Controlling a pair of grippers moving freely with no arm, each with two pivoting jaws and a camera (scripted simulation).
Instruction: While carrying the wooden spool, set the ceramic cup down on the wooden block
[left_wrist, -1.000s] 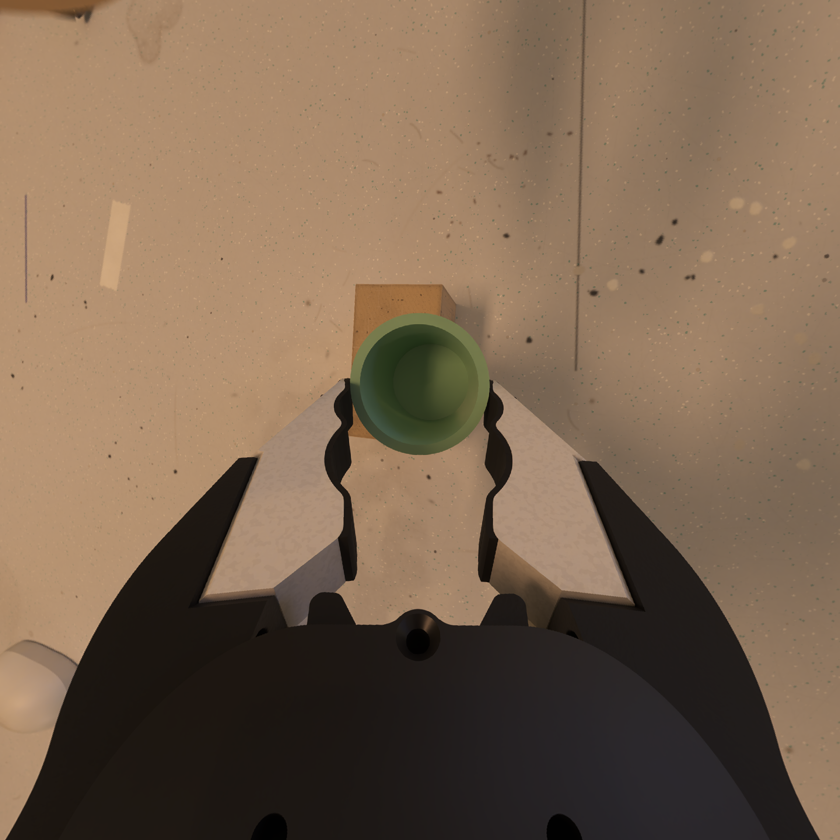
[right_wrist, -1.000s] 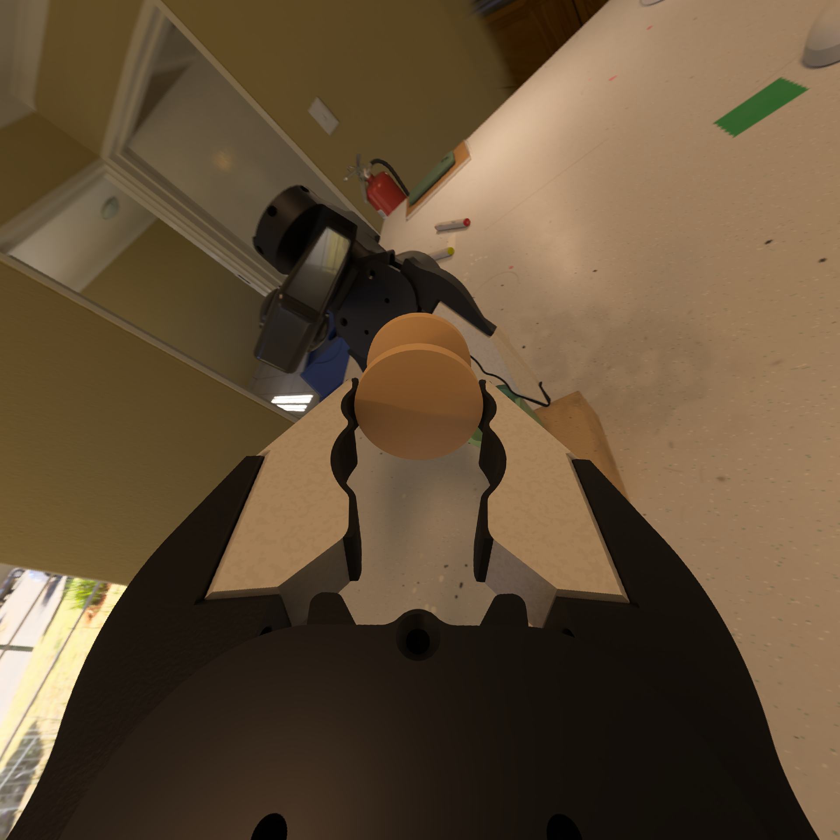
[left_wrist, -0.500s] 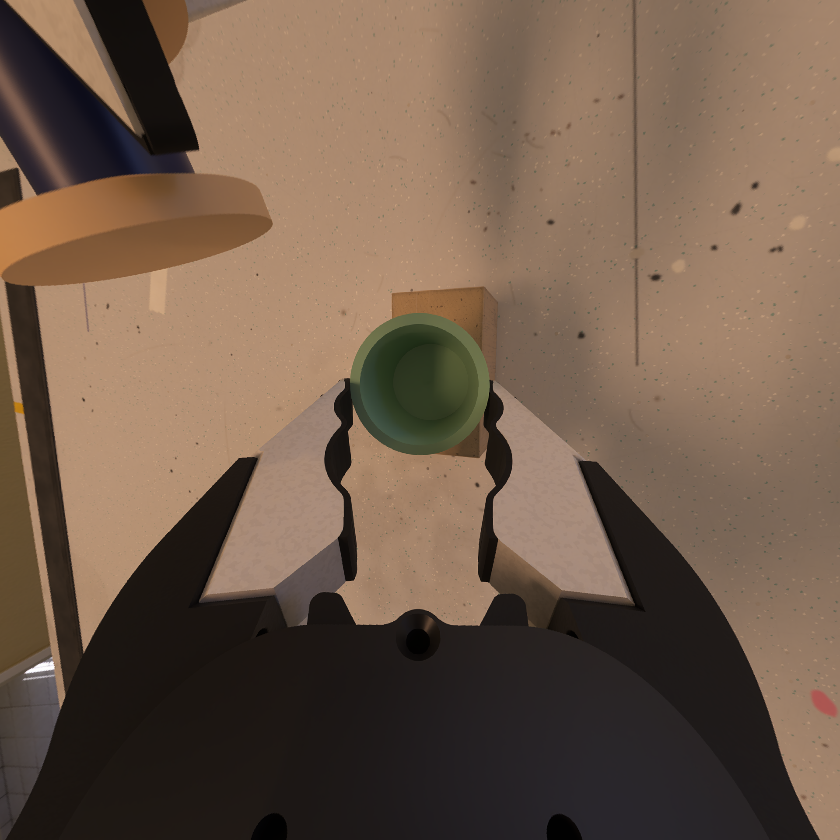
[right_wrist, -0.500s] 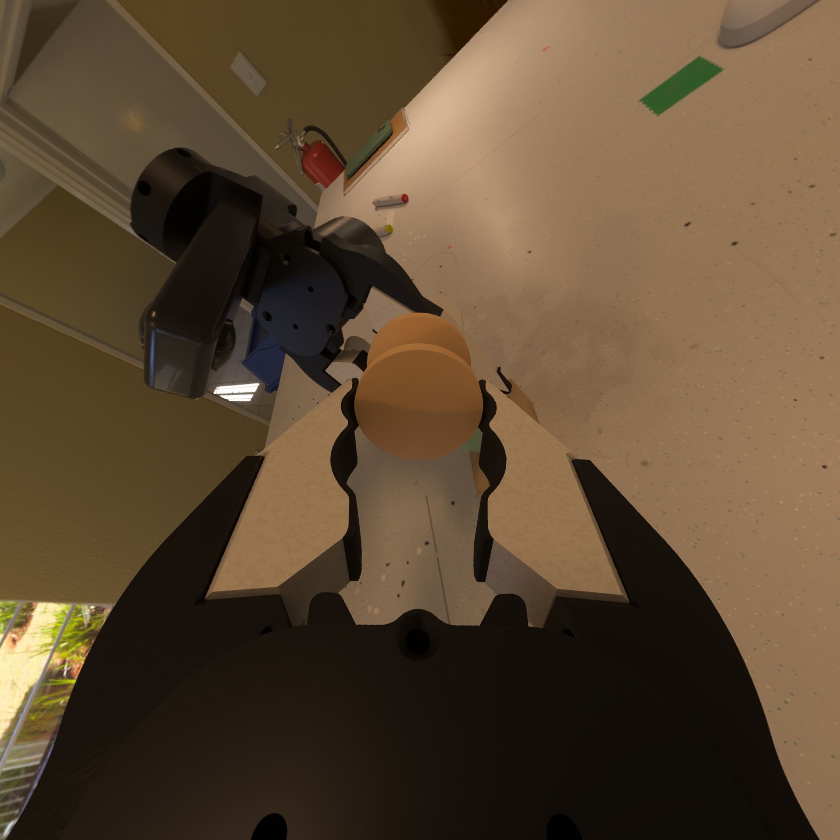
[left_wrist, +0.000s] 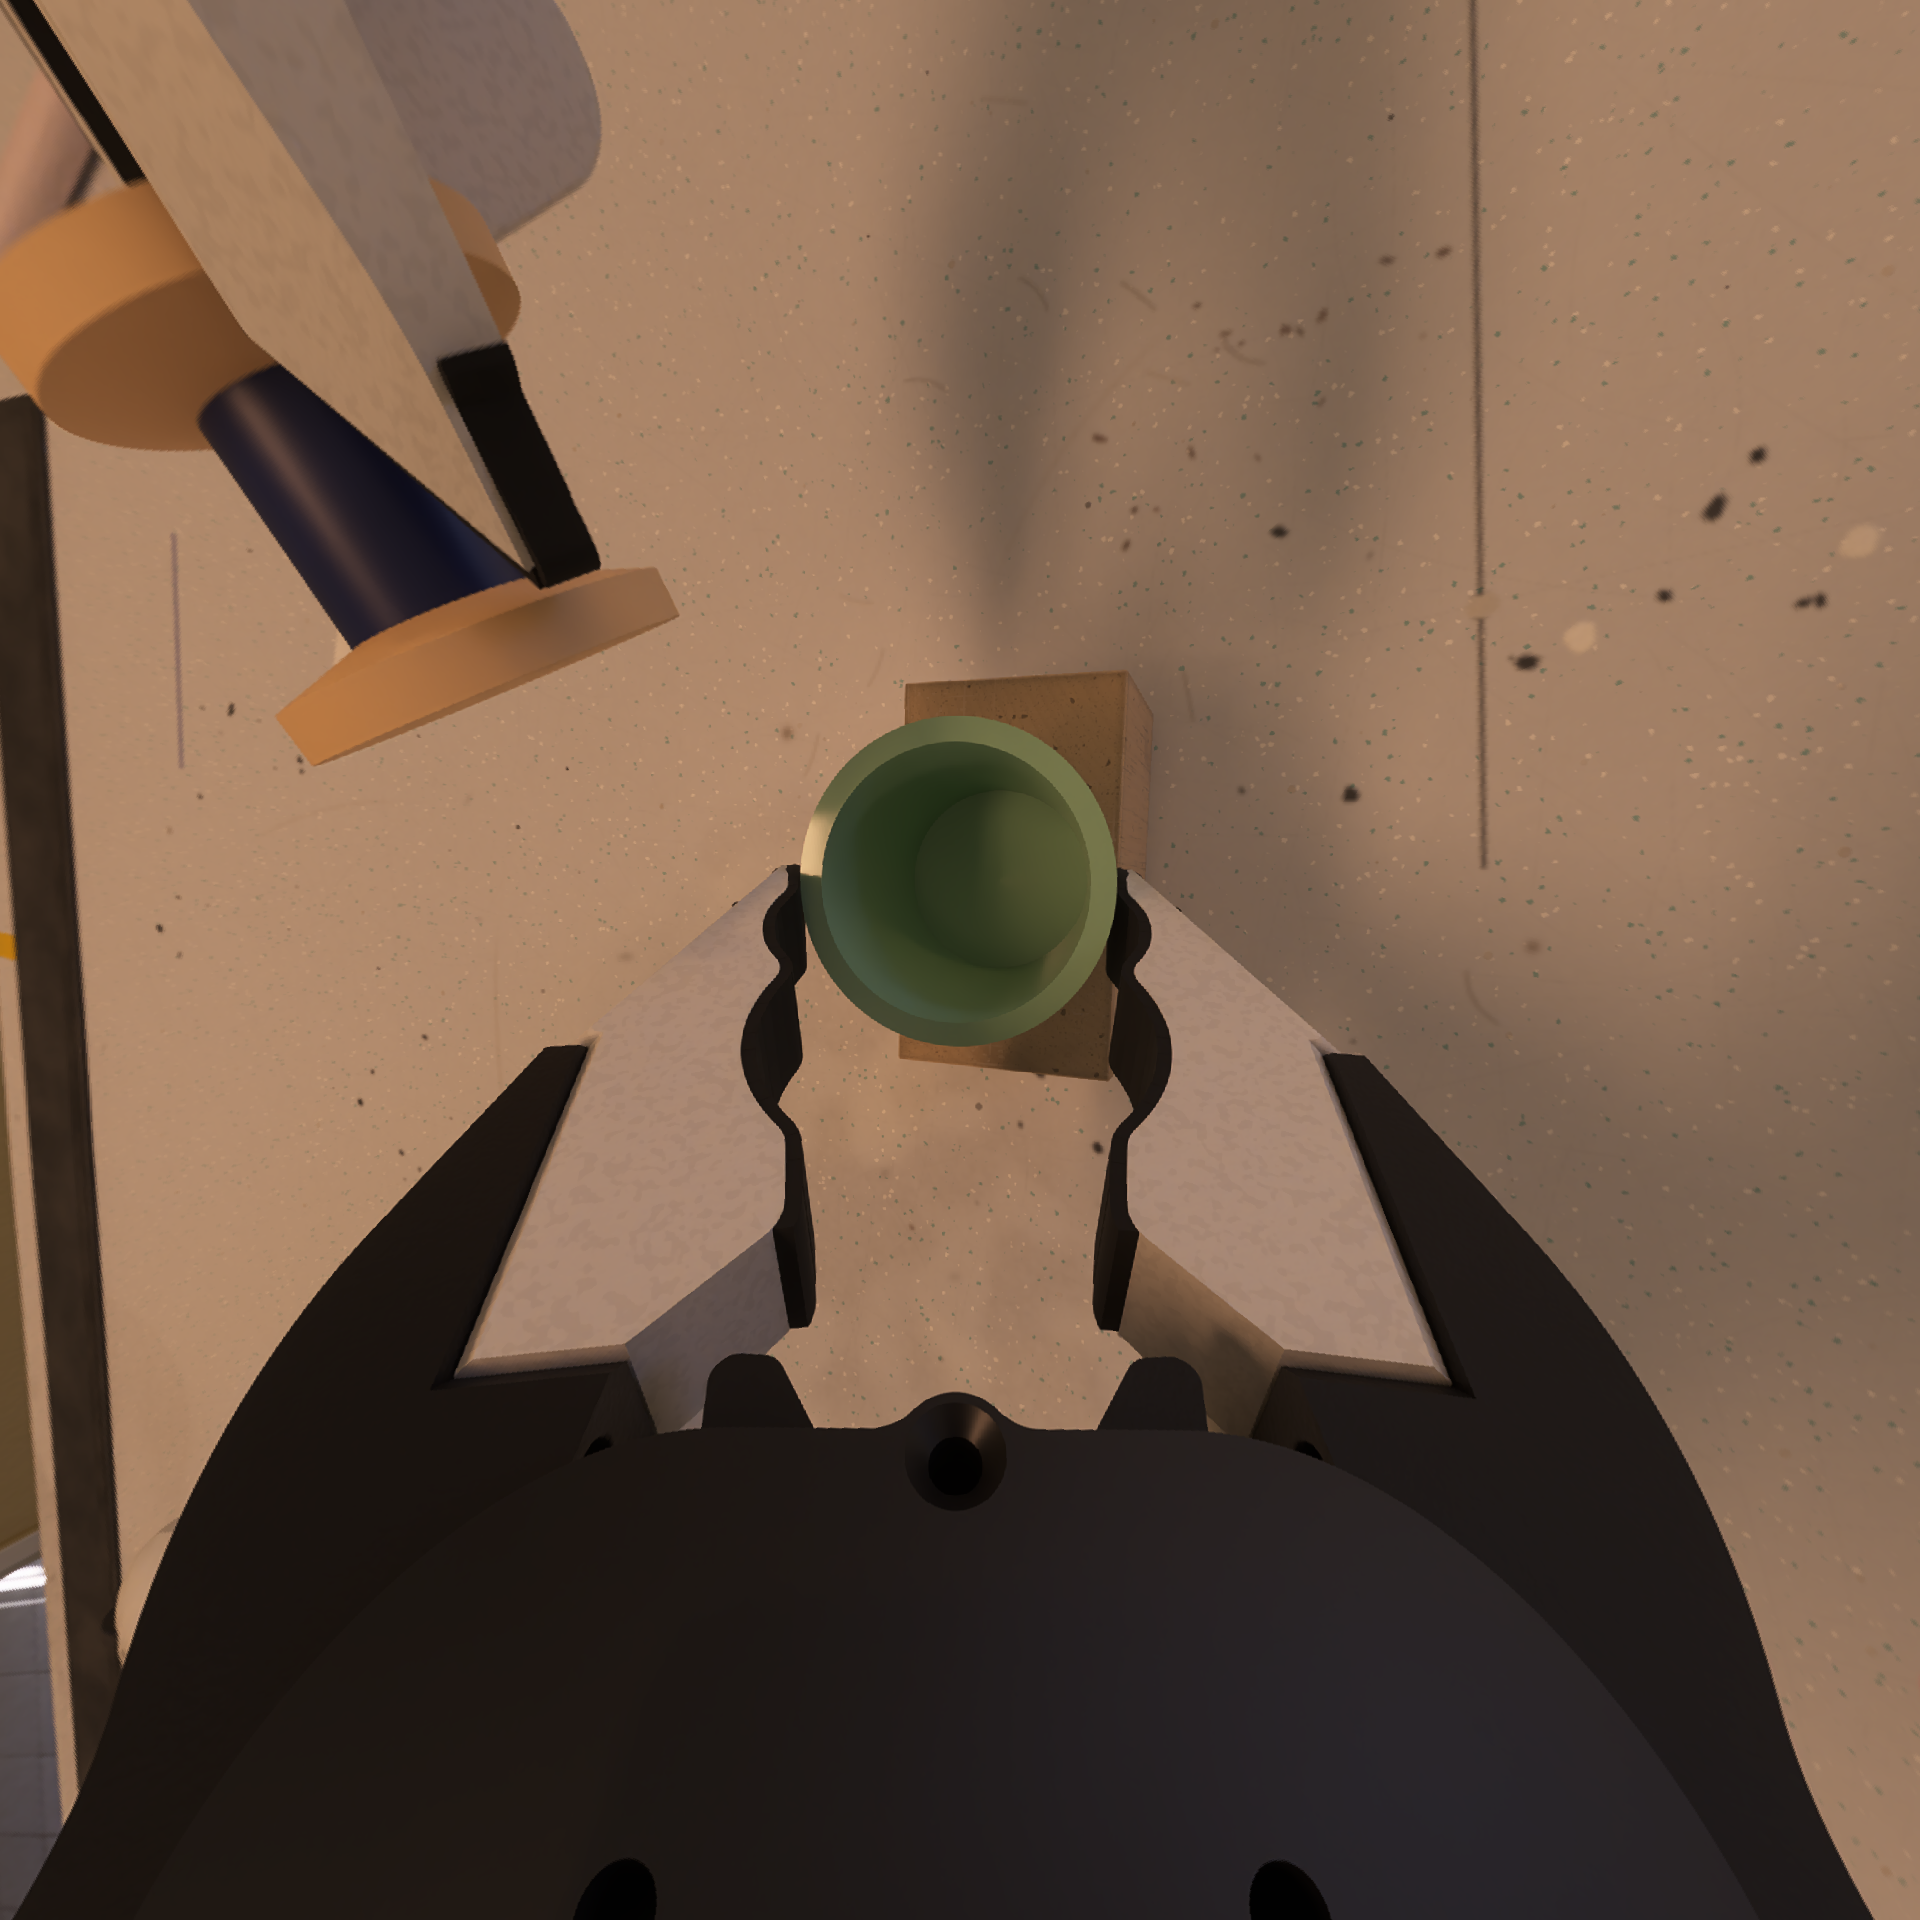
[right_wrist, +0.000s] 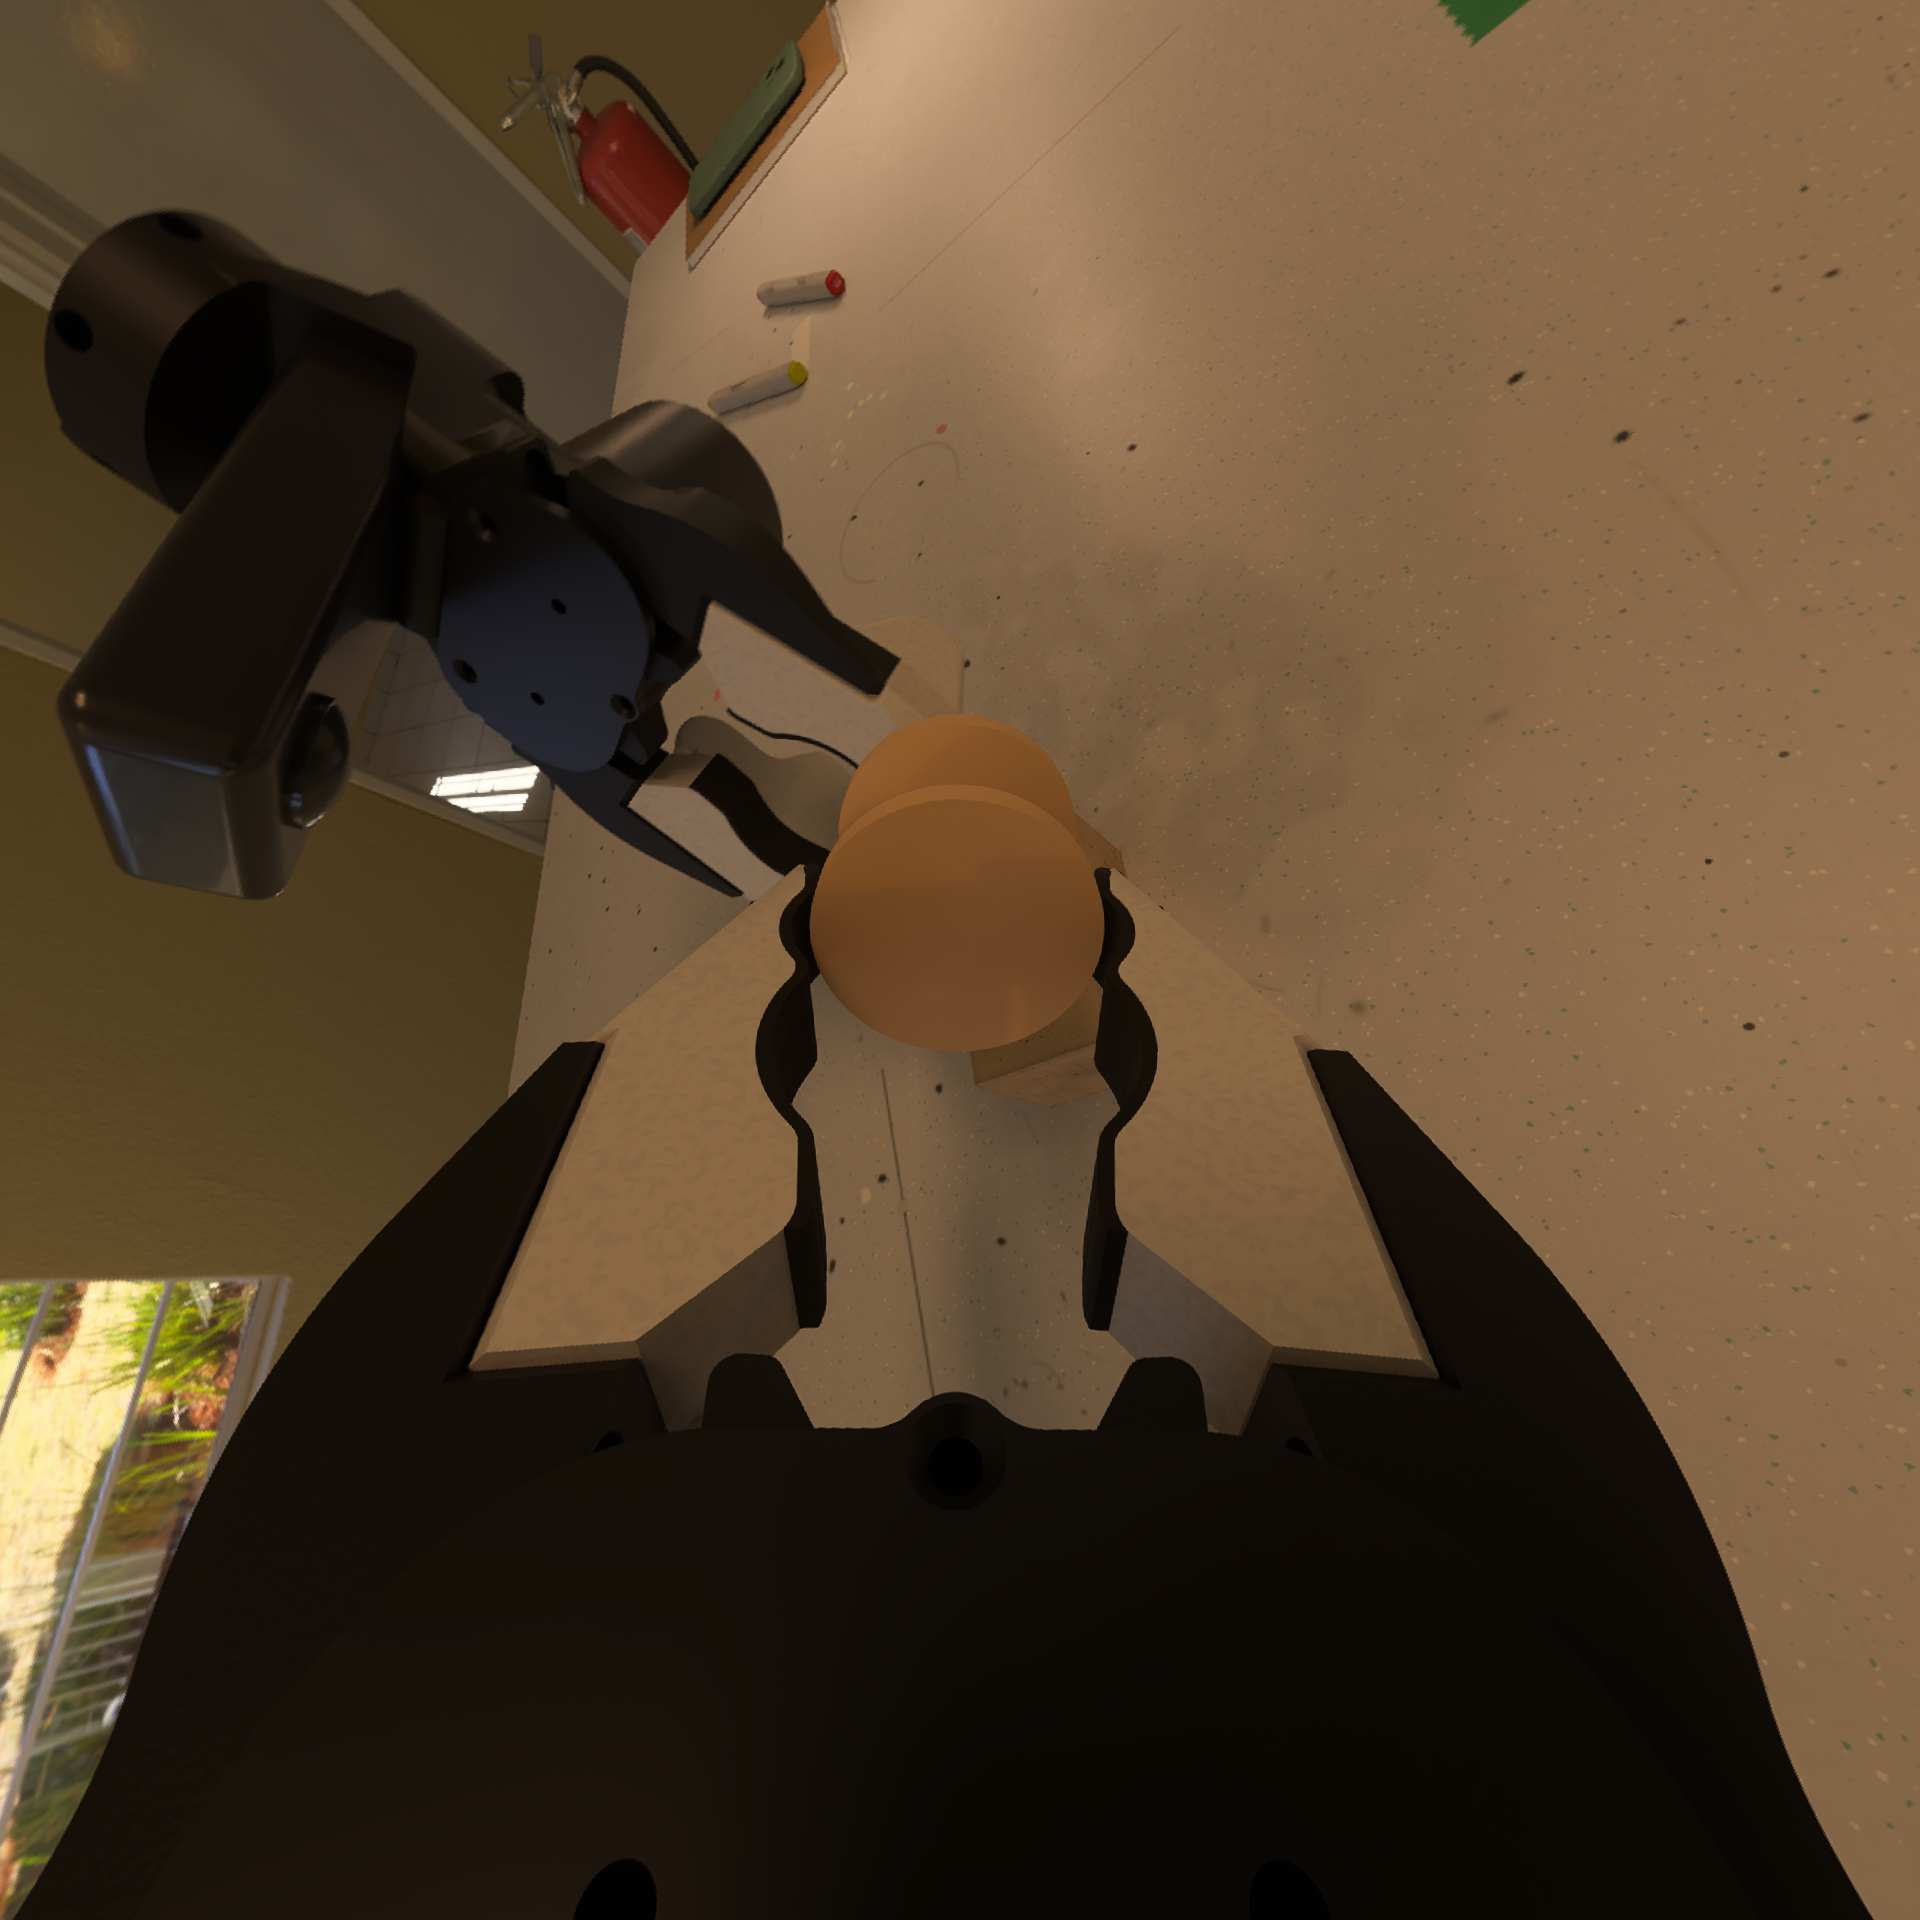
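The left gripper (left_wrist: 958, 914) had its jaws partly closed, pressed against both sides of the green ceramic cup (left_wrist: 961, 879). The cup faced mouth-up toward the camera and was empty, held over the wooden block (left_wrist: 1101, 748), which stood on the speckled tabletop (left_wrist: 1558, 312); whether cup and block touched could not be told. The right gripper (right_wrist: 954, 925) had its jaws likewise closed about the wooden spool (right_wrist: 951, 914), carried above the tabletop just beside the block.
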